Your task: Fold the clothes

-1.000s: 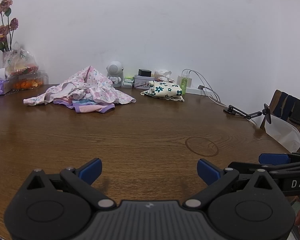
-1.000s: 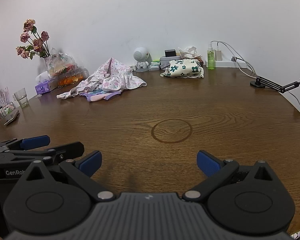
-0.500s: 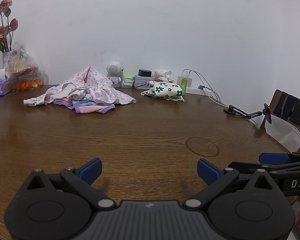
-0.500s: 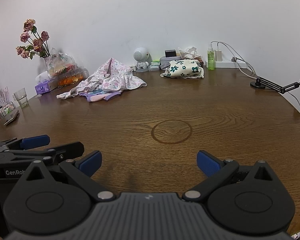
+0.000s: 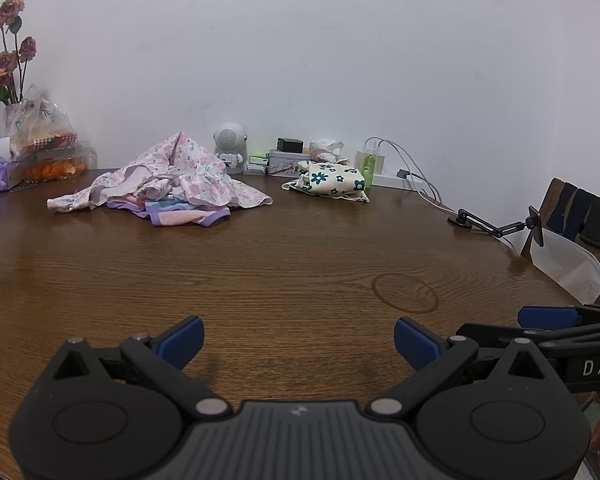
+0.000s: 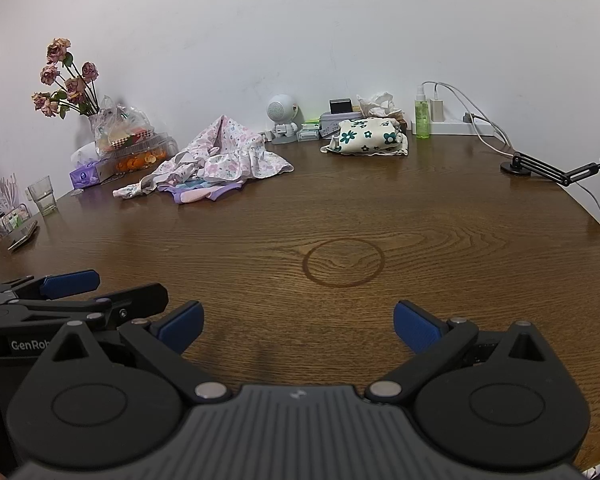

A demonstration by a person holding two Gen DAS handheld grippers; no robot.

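Note:
A loose heap of pink floral and purple clothes (image 5: pixel 168 184) (image 6: pixel 216 164) lies on the far side of the brown wooden table (image 5: pixel 284 264) (image 6: pixel 420 216). A folded cream cloth with dark green flowers (image 5: pixel 332 184) (image 6: pixel 368 136) rests to the right of the heap, near the wall. My left gripper (image 5: pixel 298 344) hovers open over the near table edge, nothing between its blue pads. Level with it, my right gripper (image 6: pixel 296 326) is open and empty too. Each gripper shows at the edge of the other's view. Both are far from the clothes.
Along the wall stand dried roses in a vase (image 6: pixel 68 80), a fruit box (image 6: pixel 140 156), a tissue pack (image 6: pixel 86 176), a small white robot figure (image 6: pixel 282 118), a green bottle (image 6: pixel 422 114) and a power strip with cables. A glass (image 6: pixel 42 196) sits left. A black desk arm (image 6: pixel 556 168) stands right; a chair (image 5: pixel 580 220) beyond.

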